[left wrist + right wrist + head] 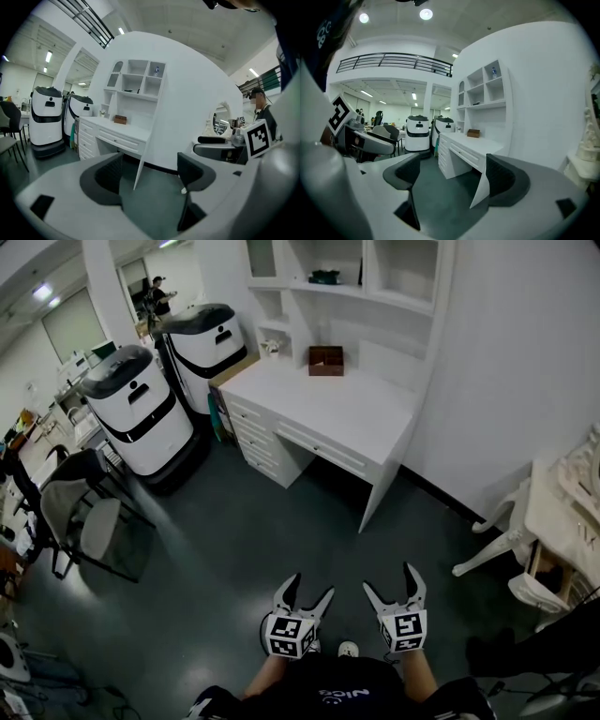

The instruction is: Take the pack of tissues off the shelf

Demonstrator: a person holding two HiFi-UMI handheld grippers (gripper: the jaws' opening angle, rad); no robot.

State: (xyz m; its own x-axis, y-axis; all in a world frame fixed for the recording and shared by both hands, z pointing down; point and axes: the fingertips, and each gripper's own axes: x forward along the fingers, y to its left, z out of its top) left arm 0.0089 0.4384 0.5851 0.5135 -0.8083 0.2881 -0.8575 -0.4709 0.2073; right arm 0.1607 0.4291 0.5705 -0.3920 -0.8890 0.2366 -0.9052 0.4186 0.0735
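Note:
A dark green pack, which looks like the tissues (325,277), lies on the middle shelf of the white shelf unit (394,298) above the white desk (375,413). In the right gripper view the pack (476,103) is a small dark shape on that shelf. Both grippers hang low over the dark floor, well short of the desk. My left gripper (311,587) (150,171) is open with nothing between its jaws. The right gripper (388,577) (452,173) is open and empty too.
A brown box (325,360) stands on the desk by the wall. Two white-and-black machines (136,409) stand left of the desk, with a chair (94,531) nearer. White ornate furniture (553,521) is at the right. A small bottle (493,72) sits on the top shelf.

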